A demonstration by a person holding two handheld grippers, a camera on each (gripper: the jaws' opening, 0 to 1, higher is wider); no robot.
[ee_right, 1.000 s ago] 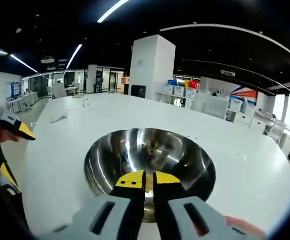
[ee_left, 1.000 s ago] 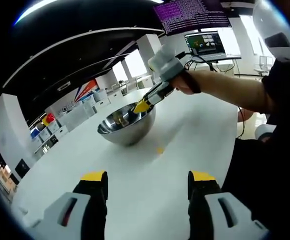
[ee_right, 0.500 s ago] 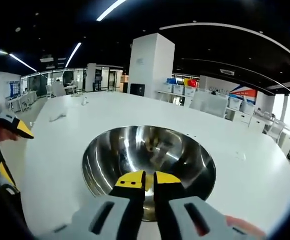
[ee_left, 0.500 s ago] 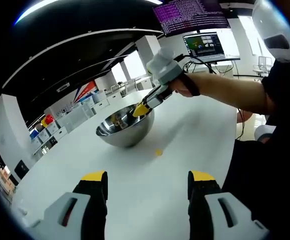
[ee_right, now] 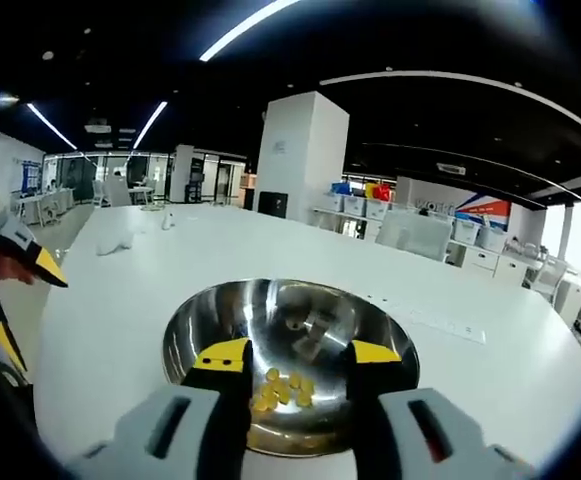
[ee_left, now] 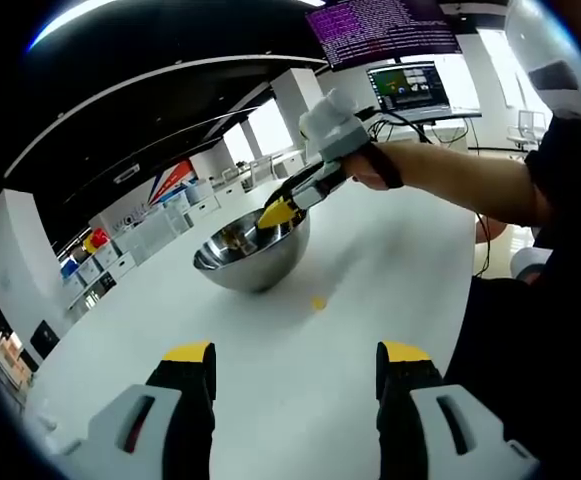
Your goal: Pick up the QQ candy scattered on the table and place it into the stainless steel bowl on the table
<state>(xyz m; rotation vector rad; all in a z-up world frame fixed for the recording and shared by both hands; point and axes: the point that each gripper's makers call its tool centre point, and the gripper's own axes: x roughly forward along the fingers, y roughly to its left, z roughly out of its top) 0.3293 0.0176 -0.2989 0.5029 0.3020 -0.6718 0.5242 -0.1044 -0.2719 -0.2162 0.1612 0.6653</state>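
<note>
I am holding my right tool (ee_right: 297, 358) over the near rim of the stainless steel bowl (ee_right: 220, 325), its two yellow-tipped jaws standing wide apart with nothing between them. Straight ahead of those jaws, down in the bowl, a small heap of yellow QQ candy (ee_right: 280, 387) is lying on the shiny bottom, showing in the gap between the tips. The bowl is sitting upright on the white desk (ee_right: 110, 290), which is stretching away beyond the tool toward a white pillar (ee_right: 304, 150) and shelves with coloured bins.

My left tool (ee_left: 295, 358) is hovering above the desk (ee_left: 270, 360) well short of the bowl (ee_left: 253, 255), and its jaws are also spread wide, gripping nothing. Ahead of this tool, slightly to the right of its line, one loose piece of QQ candy (ee_left: 317, 302) is resting on the desk, just this side of the bowl and apart from it. Further ahead, my right tool (ee_left: 278, 211) is reaching in from the right, its yellow tips poised above the bowl's rim, with my hand (ee_left: 365, 168) and bare forearm trailing back behind it. Beyond the forearm a laptop (ee_left: 410, 90) is standing on the far part of the desk, with a large screen of text above it. In the right gripper view, my left tool's yellow tip (ee_right: 42, 266) is peeking in at the far left edge
</note>
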